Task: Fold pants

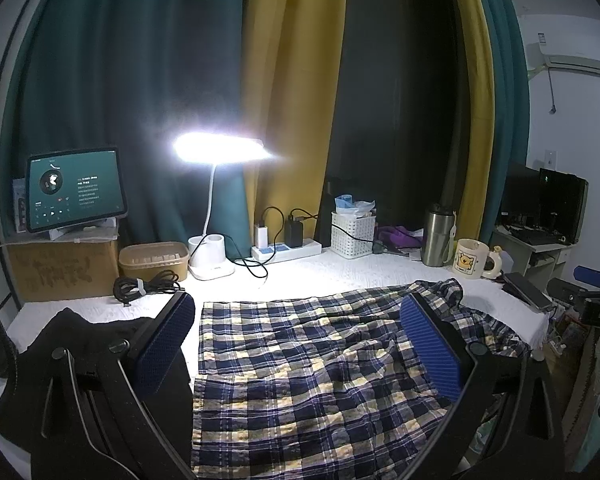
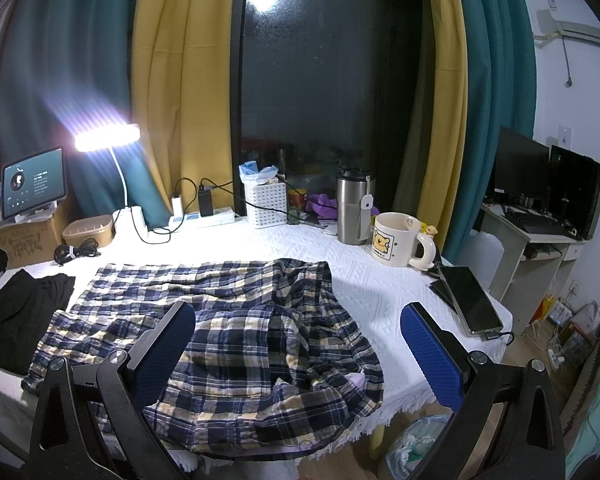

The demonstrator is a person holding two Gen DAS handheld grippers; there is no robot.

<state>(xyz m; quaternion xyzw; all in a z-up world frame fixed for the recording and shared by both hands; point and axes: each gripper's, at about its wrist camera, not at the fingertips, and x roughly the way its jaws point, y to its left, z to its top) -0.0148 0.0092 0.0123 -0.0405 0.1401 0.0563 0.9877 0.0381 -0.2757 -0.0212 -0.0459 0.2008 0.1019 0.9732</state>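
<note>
Plaid pants (image 1: pixel 308 368) in navy, white and yellow checks lie spread and rumpled on the white table cover (image 1: pixel 292 280). Their right part is bunched and hangs over the table's front edge (image 2: pixel 284 432). My left gripper (image 1: pixel 300 344) hovers open above the cloth, its blue pads wide apart with nothing between them. In the right wrist view the same pants (image 2: pixel 236 320) lie below my right gripper (image 2: pixel 300 348), which is also open and holds nothing. A black garment (image 2: pixel 20 316) lies to the left of the pants.
Along the back stand a lit desk lamp (image 1: pixel 220 152), a tablet (image 1: pixel 74 188) on a cardboard box, a power strip (image 1: pixel 286 250), a white basket (image 2: pixel 266 204), a steel tumbler (image 2: pixel 354 210) and a mug (image 2: pixel 396 240). A phone (image 2: pixel 470 300) lies at the right edge. A coiled cable (image 1: pixel 146 286) lies at the left.
</note>
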